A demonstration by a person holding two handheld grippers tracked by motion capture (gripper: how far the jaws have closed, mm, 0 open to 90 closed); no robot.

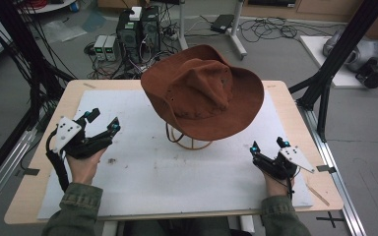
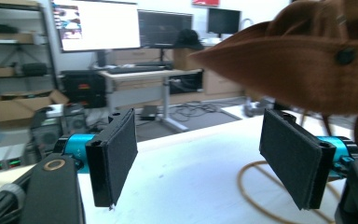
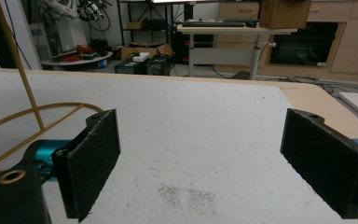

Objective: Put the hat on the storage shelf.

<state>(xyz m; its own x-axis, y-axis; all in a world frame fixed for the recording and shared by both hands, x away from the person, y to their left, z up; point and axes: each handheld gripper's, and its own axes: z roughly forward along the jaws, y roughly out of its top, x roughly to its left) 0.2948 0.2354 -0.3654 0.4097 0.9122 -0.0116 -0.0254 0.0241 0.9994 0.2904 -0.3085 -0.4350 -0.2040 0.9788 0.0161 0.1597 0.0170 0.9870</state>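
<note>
High view shows me a brown hat (image 1: 204, 91) on a wire stand (image 1: 189, 140) on the bench (image 1: 285, 96). My left gripper (image 1: 103, 123) and right gripper (image 1: 268, 146) rest apart, fingers spread wide, holding nothing.

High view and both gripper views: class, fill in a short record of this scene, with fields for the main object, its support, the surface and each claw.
Main object: brown hat, tilted
Support: wire stand under the hat, ring base on the mat
Surface: white mat on a wooden table
Left claw: open, holding nothing, left of the hat
Right claw: open, holding nothing, right of the stand
</note>
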